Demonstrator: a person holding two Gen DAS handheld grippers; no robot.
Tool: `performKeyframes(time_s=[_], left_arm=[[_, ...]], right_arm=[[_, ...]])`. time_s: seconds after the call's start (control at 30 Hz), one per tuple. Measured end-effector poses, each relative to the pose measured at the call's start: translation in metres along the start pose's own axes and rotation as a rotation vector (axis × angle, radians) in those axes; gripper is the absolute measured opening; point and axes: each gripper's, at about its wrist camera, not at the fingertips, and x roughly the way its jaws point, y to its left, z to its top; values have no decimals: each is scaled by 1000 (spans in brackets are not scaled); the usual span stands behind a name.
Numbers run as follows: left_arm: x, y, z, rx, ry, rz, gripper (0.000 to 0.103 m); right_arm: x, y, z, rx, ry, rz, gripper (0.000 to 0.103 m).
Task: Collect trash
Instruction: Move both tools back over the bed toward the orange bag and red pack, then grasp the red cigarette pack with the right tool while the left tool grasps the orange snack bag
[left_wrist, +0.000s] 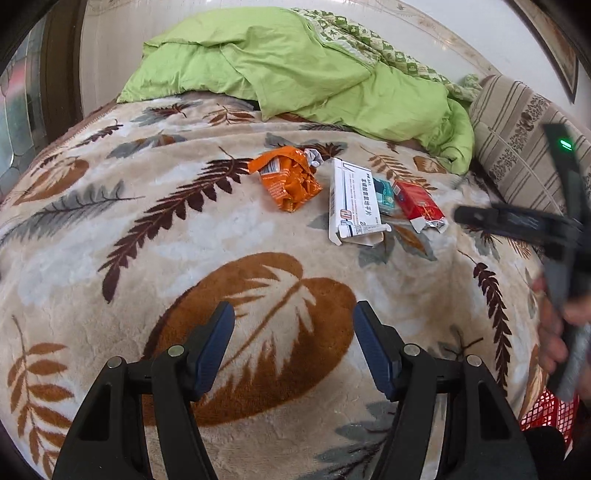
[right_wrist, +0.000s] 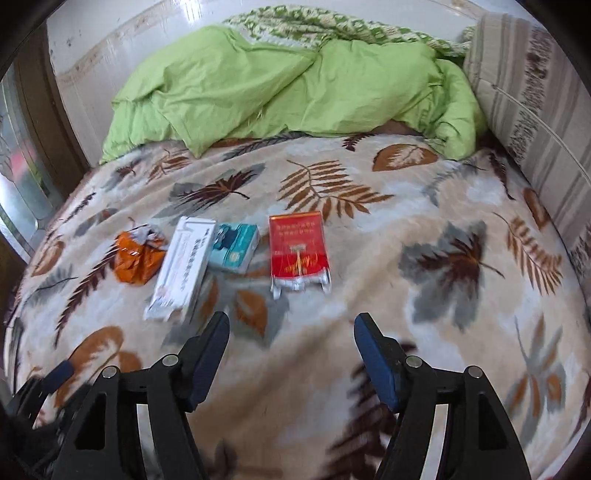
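Observation:
Several pieces of trash lie in a row on a leaf-patterned blanket (left_wrist: 110, 229): a crumpled orange wrapper (left_wrist: 286, 179), a white medicine box (left_wrist: 354, 201), a small teal box (left_wrist: 384, 194) and a red cigarette pack (left_wrist: 417, 206). The right wrist view shows the same wrapper (right_wrist: 135, 260), white box (right_wrist: 183, 264), teal box (right_wrist: 236, 245) and red pack (right_wrist: 298, 251). My left gripper (left_wrist: 293, 321) is open and empty, well short of the trash. My right gripper (right_wrist: 291, 332) is open and empty, just short of the red pack; it shows blurred at the right of the left wrist view (left_wrist: 517, 221).
A rumpled green duvet (left_wrist: 295, 70) lies at the far side of the bed. A striped pillow (left_wrist: 517, 147) stands at the far right. A red mesh basket (left_wrist: 546, 413) shows at the bed's right edge. A wall and a window frame (right_wrist: 33, 147) bound the left.

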Motion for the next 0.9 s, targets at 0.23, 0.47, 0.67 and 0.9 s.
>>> performKeyframes(time_s=[0.23,0.47,0.67,0.9], left_arm=[[9,6,6,-31,11,-8,66],[25,16,29,-76,10,-2,66],[54,15,65,-88,6,12,71],[104,17,111,-126,19,48,73]], right_arm=[[73,3,34,-46,67,-96,73],[67,-10,18,65,32,-46,55],[16,-11,-20,136,-27,9,55],[-13,-5,-36,140,-75,69,55]])
